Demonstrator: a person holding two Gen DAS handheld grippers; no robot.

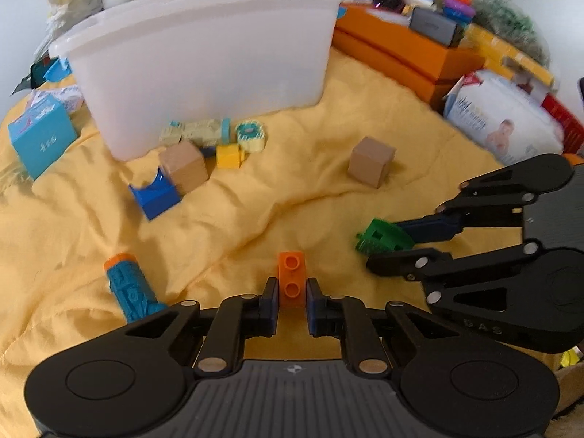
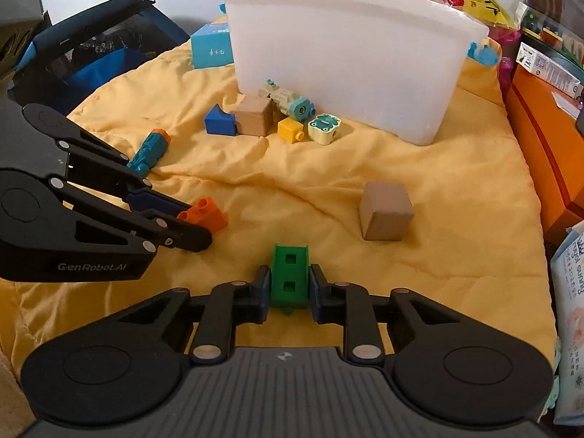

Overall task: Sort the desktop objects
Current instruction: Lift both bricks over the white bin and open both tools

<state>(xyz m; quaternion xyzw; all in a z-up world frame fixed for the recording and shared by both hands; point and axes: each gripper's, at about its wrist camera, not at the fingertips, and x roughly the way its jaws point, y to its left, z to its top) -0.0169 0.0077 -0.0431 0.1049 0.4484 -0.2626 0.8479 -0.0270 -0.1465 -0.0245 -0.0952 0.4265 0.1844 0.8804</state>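
Observation:
On the yellow cloth (image 1: 255, 211), my left gripper (image 1: 291, 286) is shut on an orange two-stud brick (image 1: 291, 272), which stands upright between the pads. The right wrist view shows the same orange brick (image 2: 208, 216) at the left gripper's (image 2: 199, 224) tips. My right gripper (image 2: 289, 281) is shut on a green brick (image 2: 289, 273) with two square holes; both pads press its sides. From the left wrist view the green brick (image 1: 379, 235) sits in the right gripper (image 1: 383, 246) at the right. A white plastic bin (image 1: 204, 54) stands behind.
Loose on the cloth lie two wooden cubes (image 1: 371, 166) (image 1: 184, 166), a blue block (image 1: 155, 195), a yellow brick (image 1: 228, 156), a cream toy train (image 1: 197, 133) and a teal toy (image 1: 129, 286). Orange boxes (image 1: 401, 54) and a wipes pack (image 1: 503, 120) line the right; a blue box (image 1: 40, 138) sits left.

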